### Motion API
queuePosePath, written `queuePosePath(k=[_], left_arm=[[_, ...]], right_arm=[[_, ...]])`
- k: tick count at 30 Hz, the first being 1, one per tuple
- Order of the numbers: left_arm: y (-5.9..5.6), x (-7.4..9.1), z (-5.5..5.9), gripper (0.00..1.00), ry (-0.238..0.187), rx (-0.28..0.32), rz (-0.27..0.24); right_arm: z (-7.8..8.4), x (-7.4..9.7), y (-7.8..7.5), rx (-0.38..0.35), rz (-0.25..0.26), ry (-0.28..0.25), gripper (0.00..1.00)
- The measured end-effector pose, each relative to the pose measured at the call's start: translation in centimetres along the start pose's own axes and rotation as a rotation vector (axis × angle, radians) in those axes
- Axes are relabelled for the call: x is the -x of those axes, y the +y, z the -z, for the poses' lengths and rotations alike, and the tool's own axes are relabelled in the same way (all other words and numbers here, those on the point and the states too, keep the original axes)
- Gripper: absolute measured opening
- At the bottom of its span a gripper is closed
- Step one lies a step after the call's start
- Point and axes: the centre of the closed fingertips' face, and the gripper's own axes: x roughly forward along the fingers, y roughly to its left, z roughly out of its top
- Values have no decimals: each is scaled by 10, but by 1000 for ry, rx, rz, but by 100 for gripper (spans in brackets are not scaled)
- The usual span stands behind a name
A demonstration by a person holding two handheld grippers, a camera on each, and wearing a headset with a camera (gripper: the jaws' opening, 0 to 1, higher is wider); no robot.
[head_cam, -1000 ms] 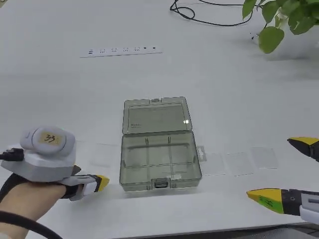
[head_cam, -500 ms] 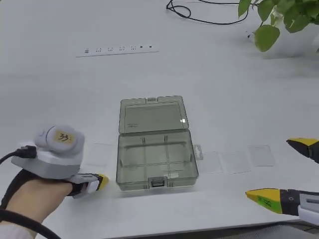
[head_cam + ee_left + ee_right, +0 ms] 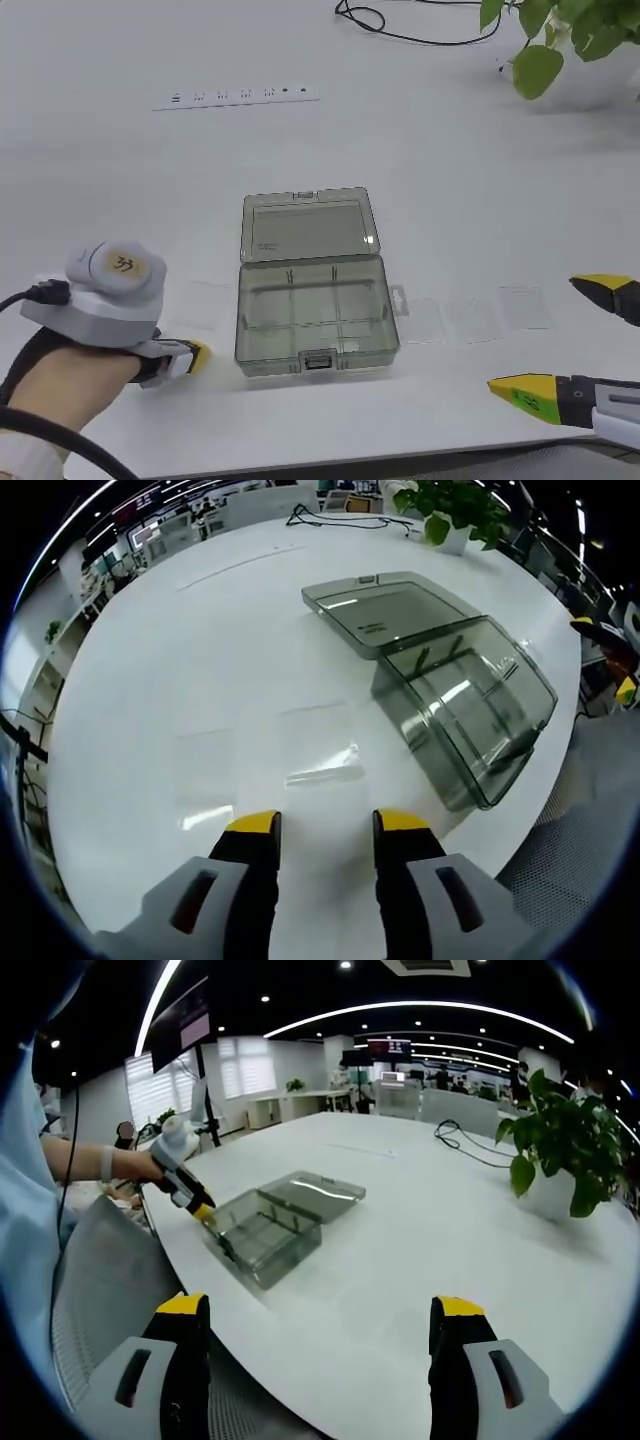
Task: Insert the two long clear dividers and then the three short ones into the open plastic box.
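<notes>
The open plastic box (image 3: 316, 322) sat mid-workbench (image 3: 120, 200) with its lid (image 3: 308, 225) laid flat behind the base, so the compartments faced up for loading. Ribs showed along the inner walls. Whether any clear piece was already seated among them could not be told.

The left gripper (image 3: 325, 828) was held low over the table just left of the box, its jaws released with a modest gap and nothing between them. Directly ahead of its tips lay a clear strip (image 3: 320, 773), with a fainter clear sheet (image 3: 208, 770) beside it on the side away from the box. These were probably the long dividers, and the jaws looked lined up to take the nearer one. A piece that thin, lying flat, would likely give the jaws little edge to bite.

The right gripper (image 3: 320, 1310) hung right of the box and nearer the person, jaws spread wide and empty, seemingly waiting its turn. Between it and the box lay the three short dividers (image 3: 472, 320) in a row, apart from one another, the nearest just beside the box's right wall – set out ready for the later step.

Well behind the box lay a power strip (image 3: 237, 97), and beyond that a black cable (image 3: 400, 28) and a potted plant (image 3: 560, 40) at the back right. None of these stood in the way. Only the flat lid might hamper a reach from behind the box.
</notes>
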Motion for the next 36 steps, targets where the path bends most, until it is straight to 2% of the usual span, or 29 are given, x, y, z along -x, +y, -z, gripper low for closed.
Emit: queuePosePath(k=[13, 15, 22, 36], left_arm=[[1, 1, 5, 32, 78, -25, 12], [1, 2, 7, 32, 94, -49, 21], [0, 3, 8, 30, 101, -23, 36], [-1, 6, 12, 30, 52, 12, 38]], right_arm=[[4, -1, 9, 2, -21, 14, 91], [5, -1, 10, 1, -23, 15, 91], [4, -3, 14, 6, -37, 23, 91], [5, -8, 21, 5, -54, 36, 91]])
